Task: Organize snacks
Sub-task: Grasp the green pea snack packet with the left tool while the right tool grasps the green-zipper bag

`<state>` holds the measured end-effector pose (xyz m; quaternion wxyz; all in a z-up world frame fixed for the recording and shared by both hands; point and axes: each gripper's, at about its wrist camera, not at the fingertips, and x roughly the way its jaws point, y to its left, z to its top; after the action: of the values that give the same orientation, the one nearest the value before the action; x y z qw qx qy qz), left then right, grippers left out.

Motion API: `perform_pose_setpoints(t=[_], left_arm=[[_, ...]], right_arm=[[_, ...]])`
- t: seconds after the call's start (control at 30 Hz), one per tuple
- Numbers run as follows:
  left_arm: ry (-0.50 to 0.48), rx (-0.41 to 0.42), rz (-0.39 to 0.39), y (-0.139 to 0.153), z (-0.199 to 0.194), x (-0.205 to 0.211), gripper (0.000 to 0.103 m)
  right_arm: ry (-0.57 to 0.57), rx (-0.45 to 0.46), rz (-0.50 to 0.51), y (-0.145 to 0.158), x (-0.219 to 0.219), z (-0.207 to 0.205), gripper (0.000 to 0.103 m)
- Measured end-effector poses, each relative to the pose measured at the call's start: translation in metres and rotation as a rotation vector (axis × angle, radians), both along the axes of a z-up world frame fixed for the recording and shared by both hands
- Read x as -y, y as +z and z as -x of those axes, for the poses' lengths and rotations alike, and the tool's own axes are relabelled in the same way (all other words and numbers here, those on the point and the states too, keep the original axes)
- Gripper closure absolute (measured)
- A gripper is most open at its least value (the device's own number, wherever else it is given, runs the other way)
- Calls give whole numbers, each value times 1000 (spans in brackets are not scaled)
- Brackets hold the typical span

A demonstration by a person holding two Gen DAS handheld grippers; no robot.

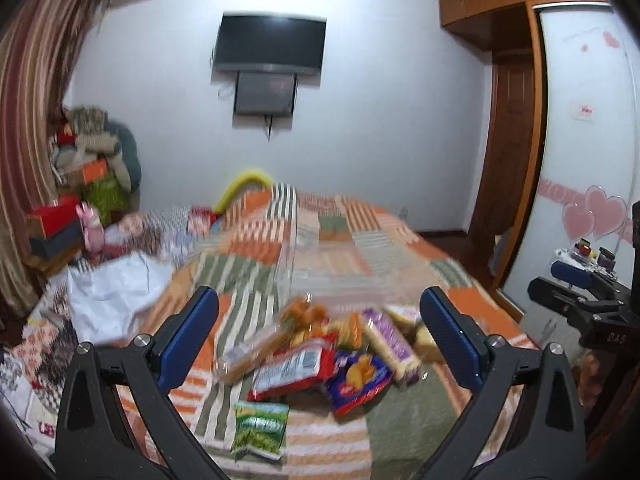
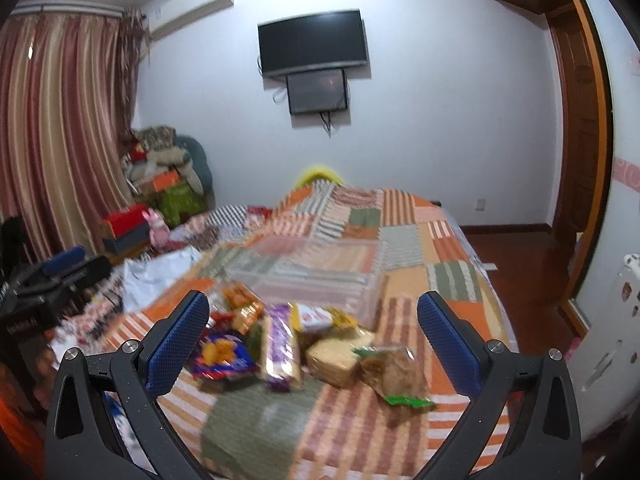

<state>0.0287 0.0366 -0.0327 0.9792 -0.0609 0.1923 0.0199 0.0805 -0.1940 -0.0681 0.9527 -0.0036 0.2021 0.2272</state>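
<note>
Clear plastic box (image 2: pixel 312 276) just behind snack pile (image 2: pixel 296 344) on quilt (image 2: pixel 452 276).

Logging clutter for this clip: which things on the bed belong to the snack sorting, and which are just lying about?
Belongs to the job:
snack pile
green packet, apart from the pile
clear plastic box behind the pile
left gripper and right gripper, both open, empty

Just lying about:
white bag
pink toy
boxes by the curtain
television

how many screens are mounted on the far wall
2. A large dark screen hangs high on the wall; a smaller screen sits directly beneath it, cables dangling below. Nothing seems to hide others.
</note>
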Motion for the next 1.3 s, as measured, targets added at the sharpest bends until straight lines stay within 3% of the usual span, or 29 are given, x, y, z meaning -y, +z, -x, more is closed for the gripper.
perform_pose_setpoints(t=[0.2,0.27,0.5,0.77,0.93,1.1,1.3], left_arm=[[50,-153,31,-35,-17,-29,15],[55,-207,37,-51,-22,-36,17],[69,-377,84,-100,-39,-49,18],[41,-514,145,-139,-50,-51,18],[28,-570,166,-158,-55,-51,18],[29,-550,141,-162,-55,-49,21],[10,-549,105,-157,-52,-48,51]], right_arm=[[-29,-104,28,-26,20,-20,0],[-41,-142,38,-34,25,-27,5],[-54,-265,57,-61,36,-45,19],[-66,-355,54,-83,39,-61,19],[-63,-394,64,-92,38,-71,19],[-66,-426,79,-100,35,-79,22],[-59,-471,94,-109,33,-88,45]])
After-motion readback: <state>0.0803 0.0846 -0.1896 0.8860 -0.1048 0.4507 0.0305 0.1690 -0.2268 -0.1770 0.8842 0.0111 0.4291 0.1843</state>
